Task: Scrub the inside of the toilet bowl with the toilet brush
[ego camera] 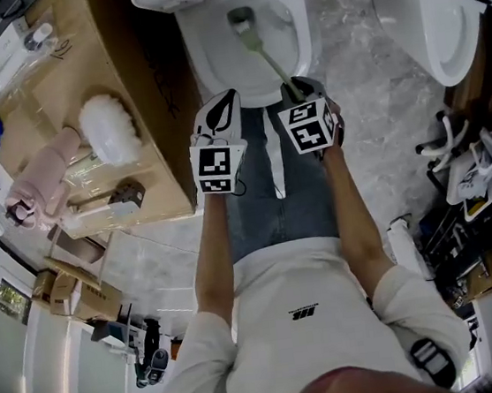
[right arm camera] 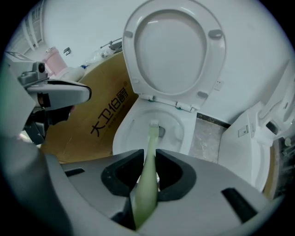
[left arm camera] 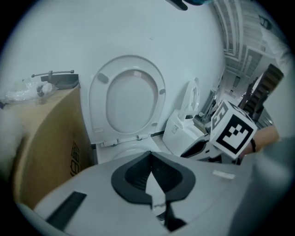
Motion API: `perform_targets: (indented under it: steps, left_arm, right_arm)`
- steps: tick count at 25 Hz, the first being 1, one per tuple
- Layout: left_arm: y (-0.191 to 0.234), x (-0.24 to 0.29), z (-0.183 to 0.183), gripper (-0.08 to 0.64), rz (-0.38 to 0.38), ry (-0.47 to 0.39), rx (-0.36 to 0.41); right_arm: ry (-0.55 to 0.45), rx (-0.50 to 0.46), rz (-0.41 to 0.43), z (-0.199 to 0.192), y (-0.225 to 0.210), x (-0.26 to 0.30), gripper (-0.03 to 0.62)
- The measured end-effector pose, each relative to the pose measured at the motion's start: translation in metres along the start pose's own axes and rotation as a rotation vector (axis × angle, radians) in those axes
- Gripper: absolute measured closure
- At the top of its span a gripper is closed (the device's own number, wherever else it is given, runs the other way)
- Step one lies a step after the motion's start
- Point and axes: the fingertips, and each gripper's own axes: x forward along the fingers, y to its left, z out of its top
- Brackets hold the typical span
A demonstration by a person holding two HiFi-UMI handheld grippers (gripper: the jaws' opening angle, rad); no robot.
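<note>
While left tongs (left arm camera: 150,156) sit clenched (empty), right tongs (right arm camera: 148,156) clamp the toilet brush (right arm camera: 146,182)

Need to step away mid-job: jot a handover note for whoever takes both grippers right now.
Right gripper: shut on the handle of the green toilet brush.
Left gripper: shut, empty, beside the right one near the bowl's front rim.
Brush head is down inside the toilet bowl, near the drain; the seat is up.
Done: brush in hand and in the bowl. How much is scrubbed, I cannot tell.
Left: scrub round the inner walls.
</note>
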Motion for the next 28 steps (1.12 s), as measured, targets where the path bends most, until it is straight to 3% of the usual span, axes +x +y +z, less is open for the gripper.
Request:
perform_targets:
  steps: [21,28]
  left_arm:
    - [-0.021,-0.105,0.134,0.551,0.022,-0.127,0.08]
    - [-0.034,-0.141,0.178,0.551,0.015,-0.187,0.133]
  right_arm:
    - [-0.327,-0.104,-0.066,0.098,0.013,-0.2,0.52]
    - [-0.449,-0.085,-0.071,0.119,0.023,-0.258,0.52]
